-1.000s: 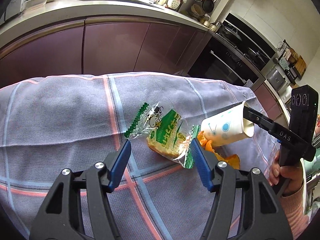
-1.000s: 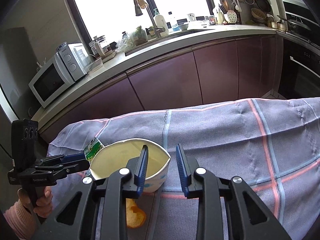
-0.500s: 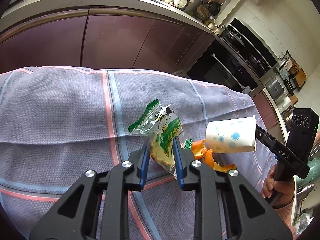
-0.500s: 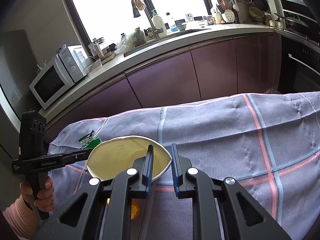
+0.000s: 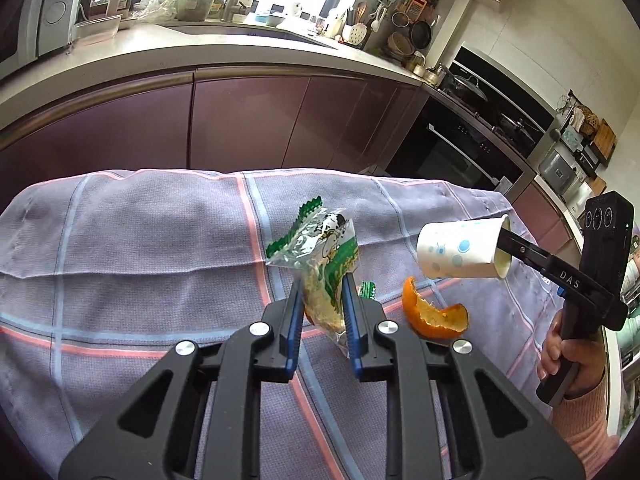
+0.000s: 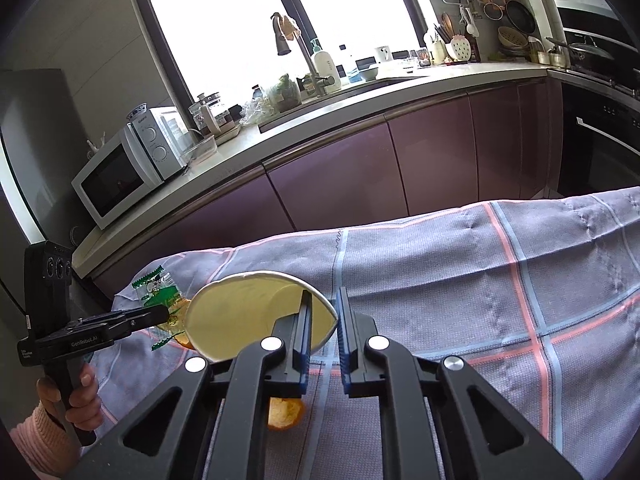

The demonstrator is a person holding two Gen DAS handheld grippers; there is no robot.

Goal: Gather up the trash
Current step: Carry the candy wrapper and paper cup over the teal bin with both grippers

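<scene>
Now the snack wrapper [image 5: 320,276] hangs low in the centre of the left wrist view, pinched near its bottom end between the blue pads of the left gripper [image 5: 320,312], whose jaws have just been closing and are now clamped on the crinkly film with the top flopping free above them. To its right in that view the paper cup [image 5: 464,250] is held off the cloth on its side, its rim squeezed flat in the clenched jaws of the right gripper [image 6: 322,320]; in the right wrist view the rim shows as a pointed oval at lower centre, with one finger inside the cup. The orange peel [image 5: 434,316] lies loose on the checked cloth [image 5: 160,240] covering the bench, between wrapper and cup, not yet picked up. The likeliest slip, I judge, is the wrapper: glossy film held by a narrow bite could slide out if swung quickly, and any crumbs inside may spill from an open end. The cup's thin wall, gripped at one spot, could buckle or pivot and drop. Both grippers are full, so the peel must wait; a low pass over it might drag it or ruck the cloth.
</scene>
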